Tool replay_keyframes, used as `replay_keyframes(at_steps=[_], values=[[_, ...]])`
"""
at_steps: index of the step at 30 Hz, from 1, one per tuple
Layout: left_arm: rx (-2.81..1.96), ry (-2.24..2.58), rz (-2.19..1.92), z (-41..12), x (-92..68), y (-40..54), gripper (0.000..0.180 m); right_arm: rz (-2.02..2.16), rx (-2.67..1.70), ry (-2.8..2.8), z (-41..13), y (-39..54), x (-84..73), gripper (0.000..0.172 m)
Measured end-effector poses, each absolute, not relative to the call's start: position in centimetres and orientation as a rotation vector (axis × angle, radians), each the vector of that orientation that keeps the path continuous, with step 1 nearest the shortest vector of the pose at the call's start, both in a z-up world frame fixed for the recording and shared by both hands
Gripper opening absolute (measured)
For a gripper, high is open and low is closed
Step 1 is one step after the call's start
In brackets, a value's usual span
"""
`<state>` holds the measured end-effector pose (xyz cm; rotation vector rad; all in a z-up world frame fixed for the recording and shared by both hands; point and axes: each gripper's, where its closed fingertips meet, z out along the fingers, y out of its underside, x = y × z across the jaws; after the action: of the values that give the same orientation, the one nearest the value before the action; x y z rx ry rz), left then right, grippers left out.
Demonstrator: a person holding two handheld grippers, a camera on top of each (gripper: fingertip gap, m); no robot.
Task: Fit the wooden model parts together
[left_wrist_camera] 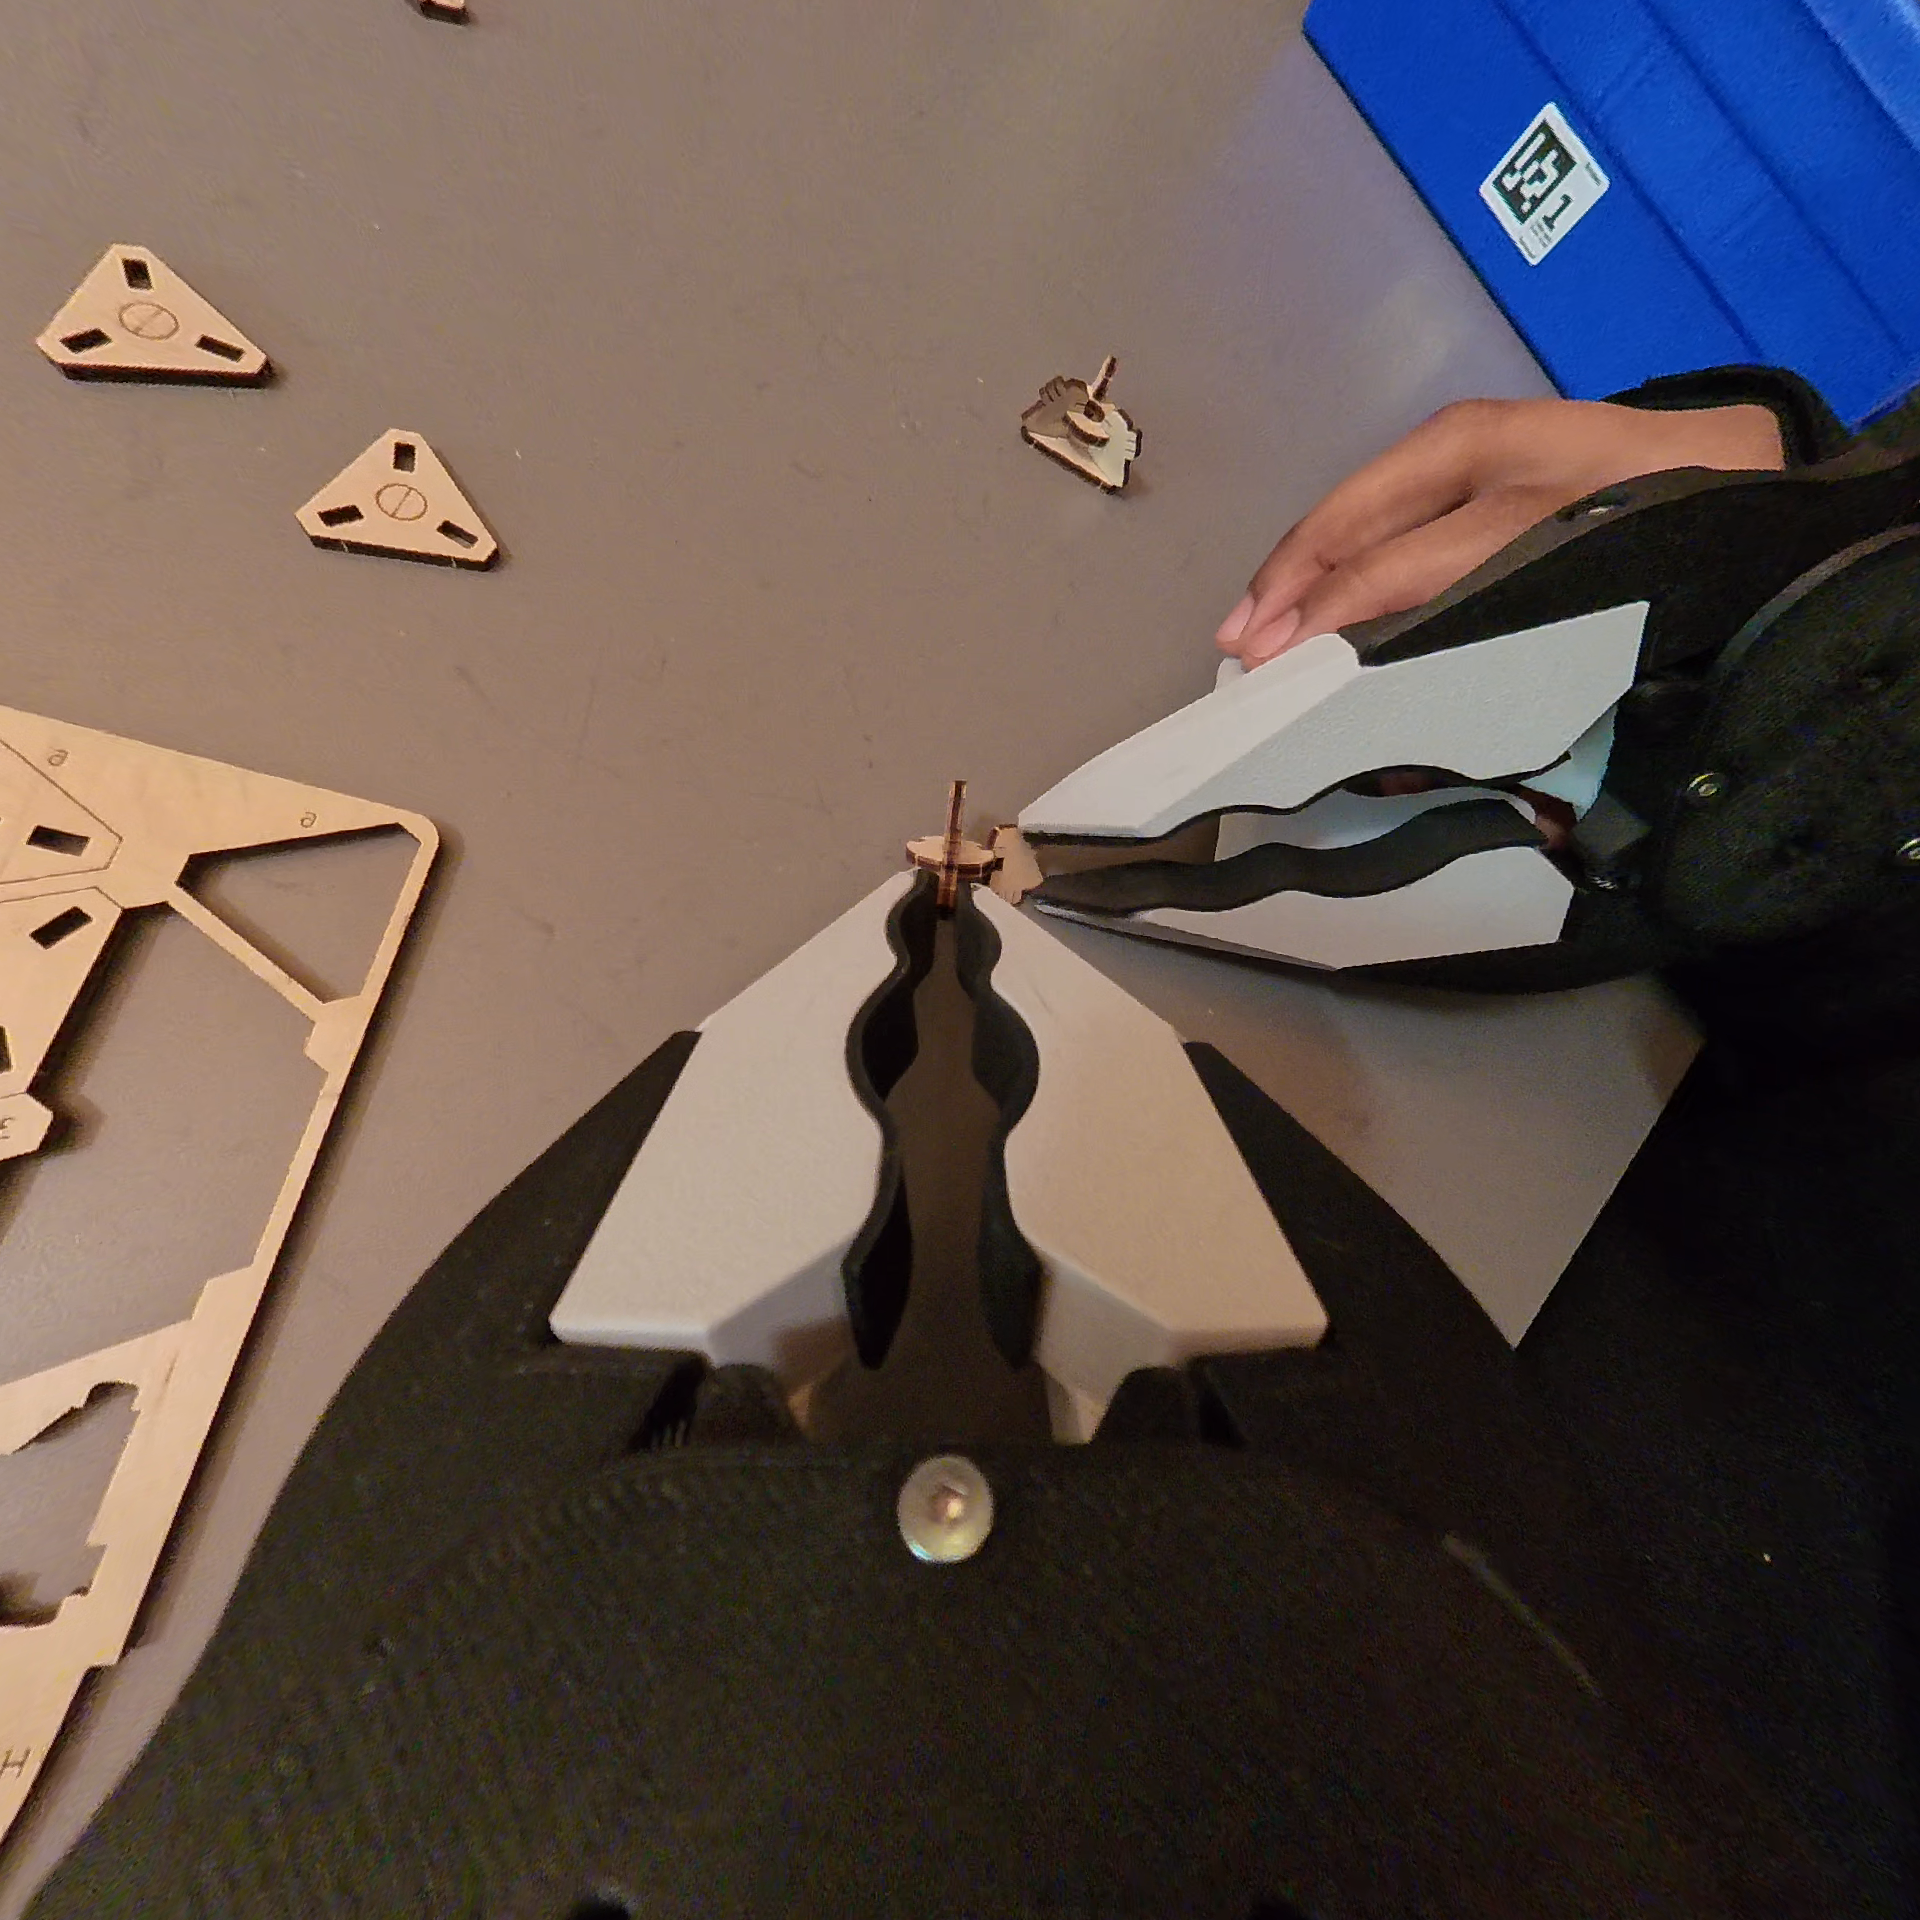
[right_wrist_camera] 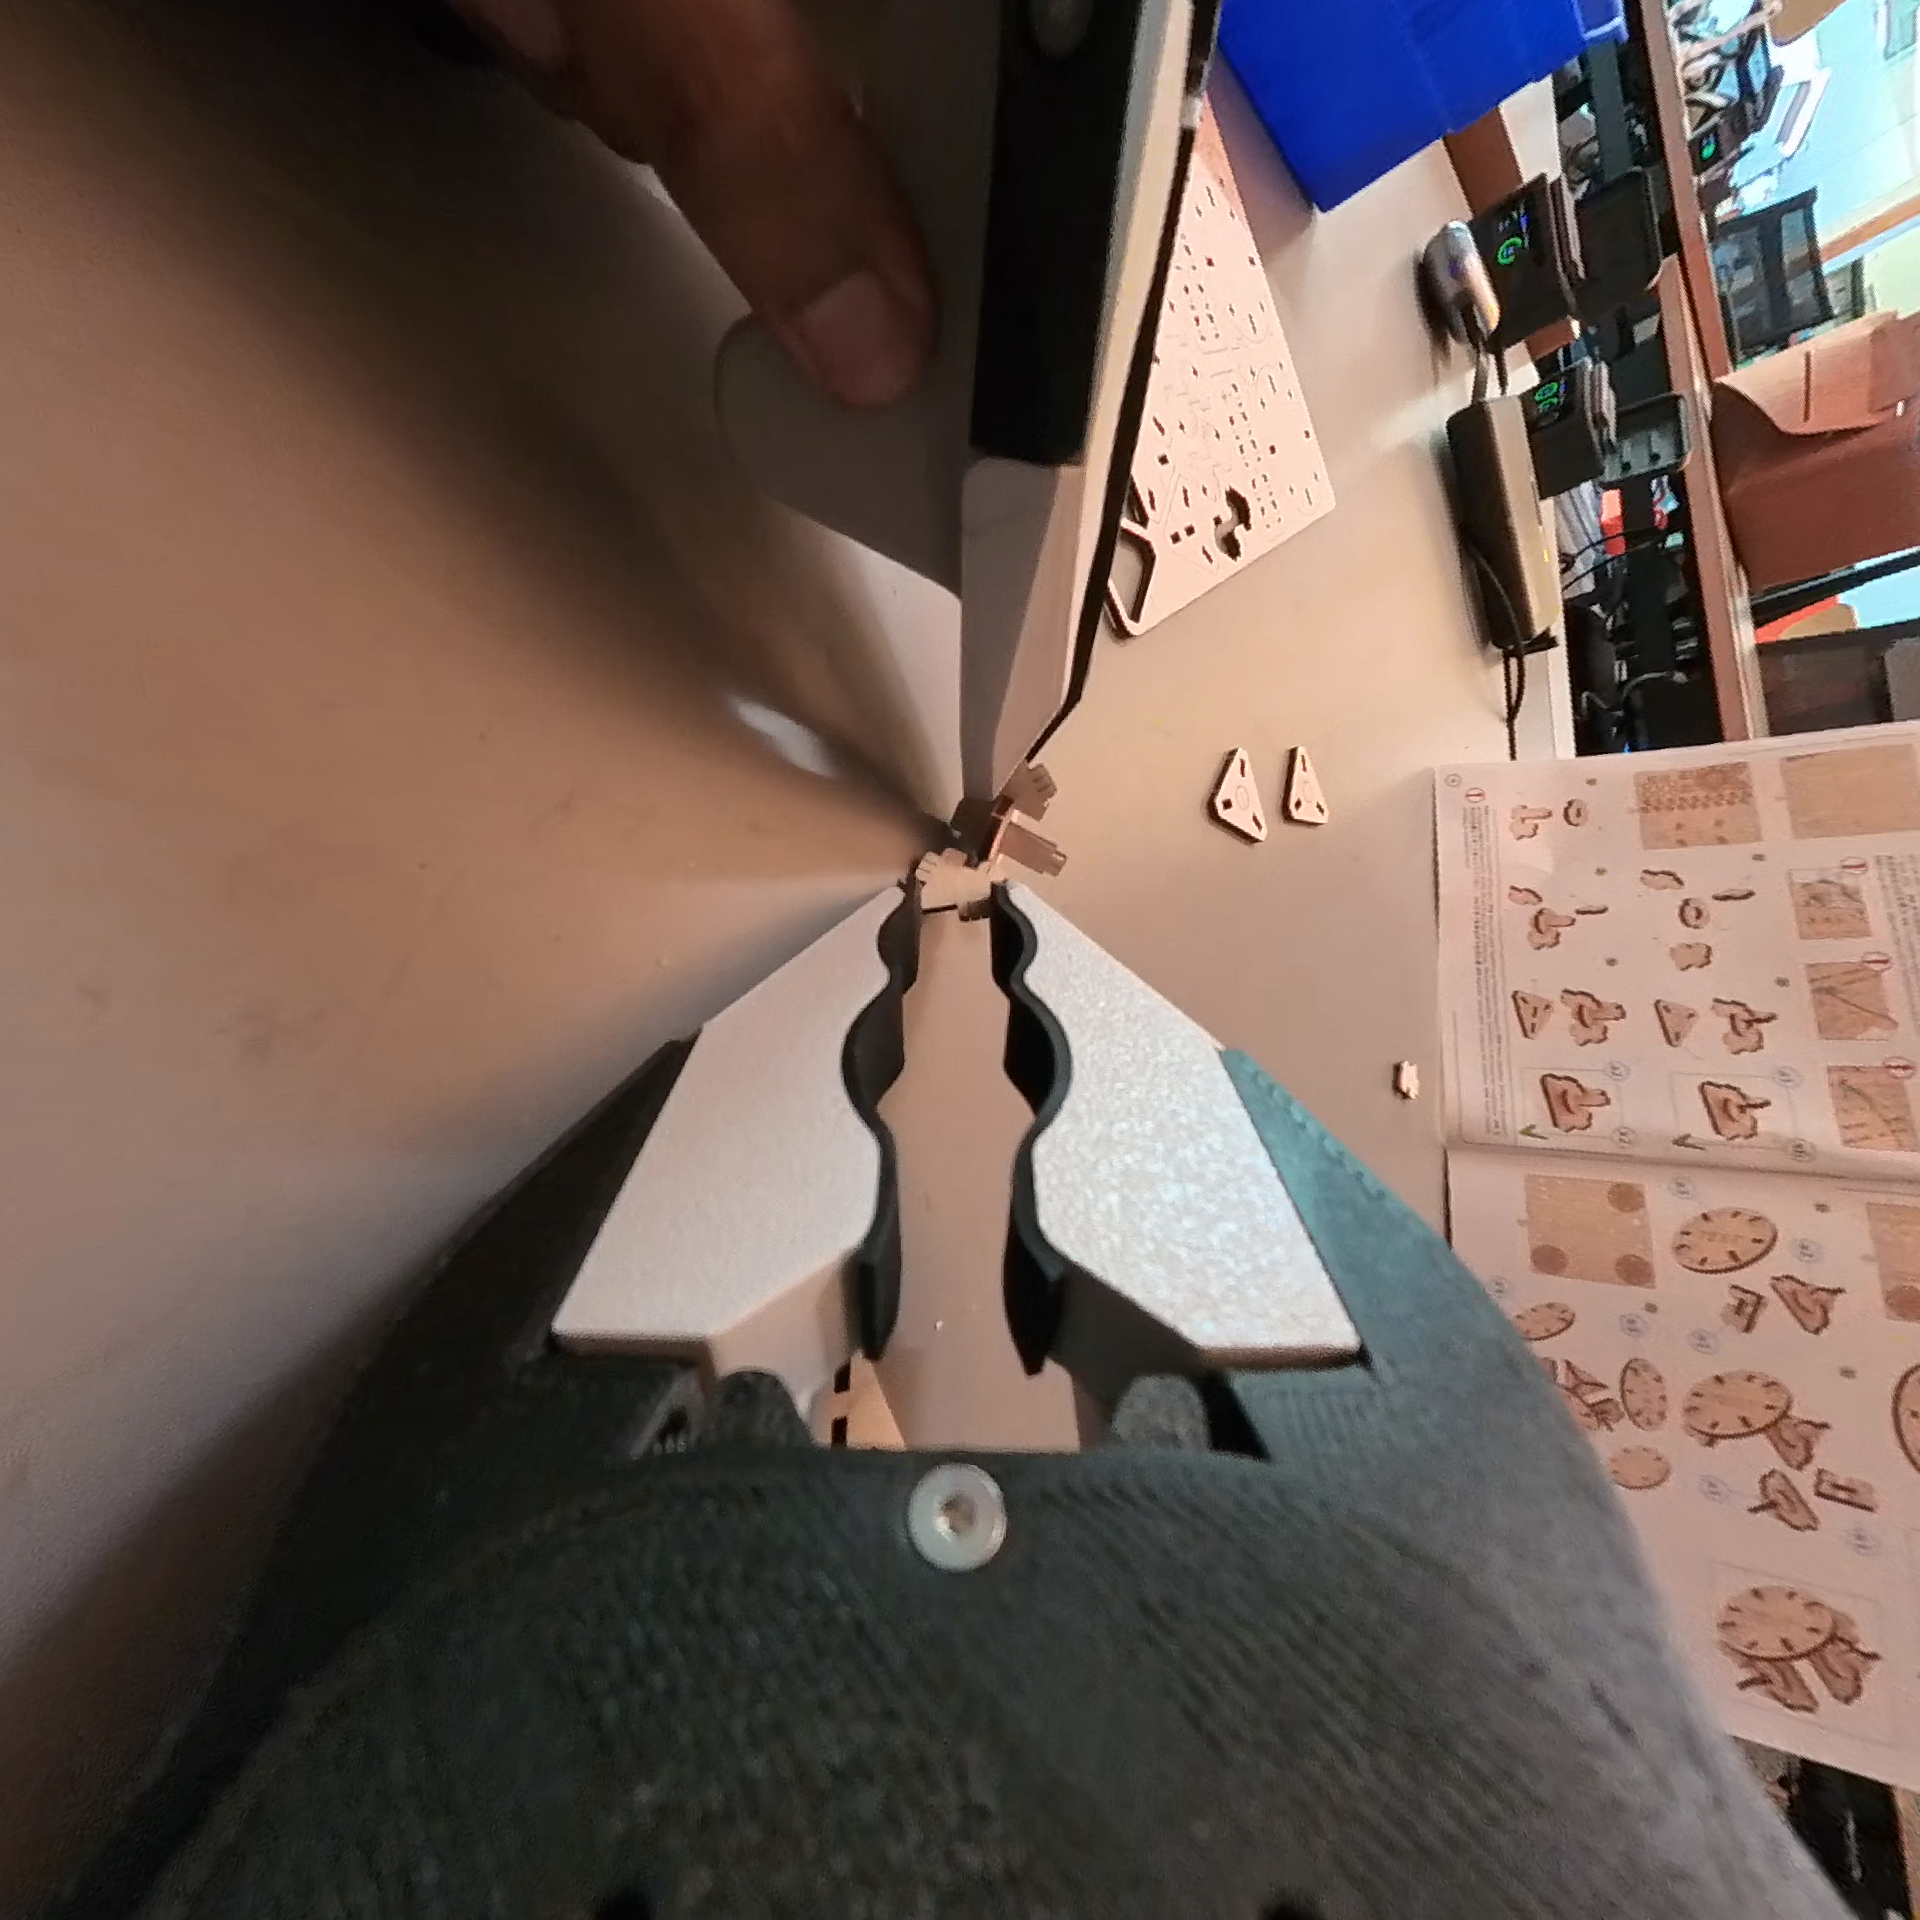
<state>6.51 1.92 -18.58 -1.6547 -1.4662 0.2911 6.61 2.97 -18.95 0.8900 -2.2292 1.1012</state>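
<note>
In the left wrist view my left gripper (left_wrist_camera: 948, 896) is shut on a thin wooden pin (left_wrist_camera: 956, 816) that carries a small round disc (left_wrist_camera: 933, 854), held just above the grey table (left_wrist_camera: 727, 520). My right gripper (left_wrist_camera: 1031, 868) comes in from the right, shut on a small flat wooden piece with a lobed edge (left_wrist_camera: 1013, 862), which sits right beside the disc. In the right wrist view the right gripper (right_wrist_camera: 954, 909) clamps that flat piece (right_wrist_camera: 948, 885) at its tips. The left gripper (right_wrist_camera: 982, 816) comes down from above with the pin (right_wrist_camera: 1039, 854) sticking out to the right.
Two wooden triangles (left_wrist_camera: 154, 322) (left_wrist_camera: 400, 506) and a small assembled wooden part (left_wrist_camera: 1083, 431) lie on the table. A cut-out wooden sheet (left_wrist_camera: 260, 935) is at the left and a blue bin (left_wrist_camera: 1662, 156) at the far right. An instruction booklet (right_wrist_camera: 1683, 1143) lies at the right. Less than 4 cm separates the two grippers' tips.
</note>
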Motion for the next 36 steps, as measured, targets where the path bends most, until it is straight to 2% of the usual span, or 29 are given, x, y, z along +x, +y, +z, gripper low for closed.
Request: replay_keyframes(at_steps=[36], values=[[-1.661, -1.461, 0.238, -18.81, 6.78, 2.12, 0.000, 1.167, 0.845, -2.320, -19.03, 2.58, 6.87, 0.012]])
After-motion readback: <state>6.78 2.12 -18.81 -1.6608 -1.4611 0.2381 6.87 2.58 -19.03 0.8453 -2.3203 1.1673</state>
